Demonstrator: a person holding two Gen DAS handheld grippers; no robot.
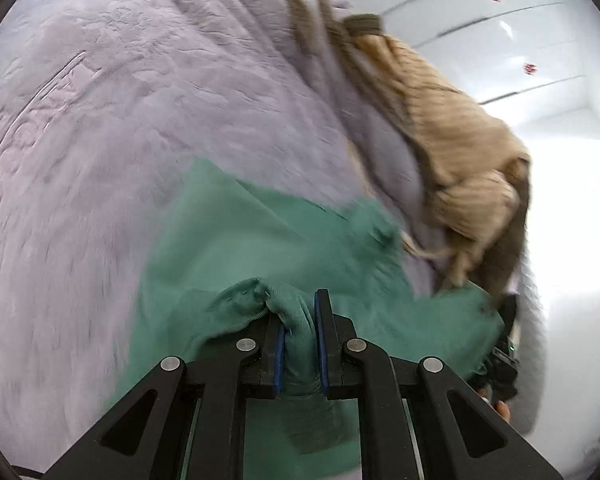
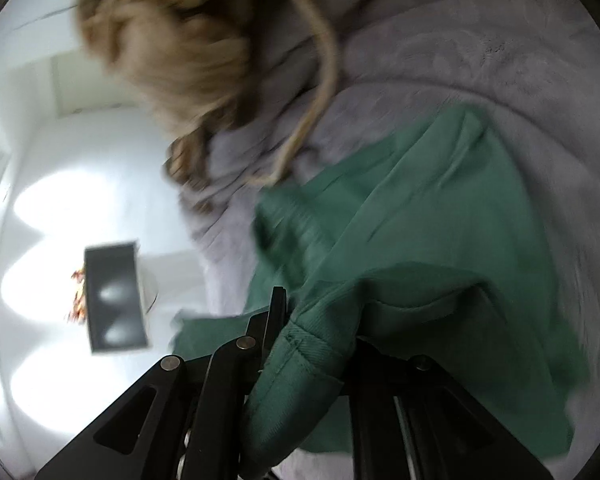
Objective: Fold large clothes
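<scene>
Two grippers each pinch a bunched part of one green garment [image 1: 236,232] that hangs partly lifted over a lilac blanket [image 1: 120,140] (the surface that carries everything here).

Left view: the left gripper [image 1: 299,320] has its blue pads pressed on a thick fold of green cloth, which fills the narrow gap between them. The rest of the garment spreads forward and to the right across the blanket. Farther right, a tan knit [image 1: 460,140] lies heaped near the blanket's right edge, a loose cord of it trailing toward the green cloth. The right gripper shows dimly at the garment's far right corner.

Right view: the right gripper [image 2: 312,320] is closed on a hemmed edge of the garment [image 2: 420,220]; one finger is hidden under the cloth, so the bite cannot be checked. The knit [image 2: 172,48] sits just beyond the green cloth, near the blanket's [image 2: 480,52] left edge, with white floor beside it.

Risks, as judged:
- Both views are blurred, which suggests fast travel. A bunched hold may slip and drop a corner.
- The green cloth may snag the knit's cord and drag the knit.
- Uneven holds could lay the fold crooked, or let cloth spill off the blanket's edge.
</scene>
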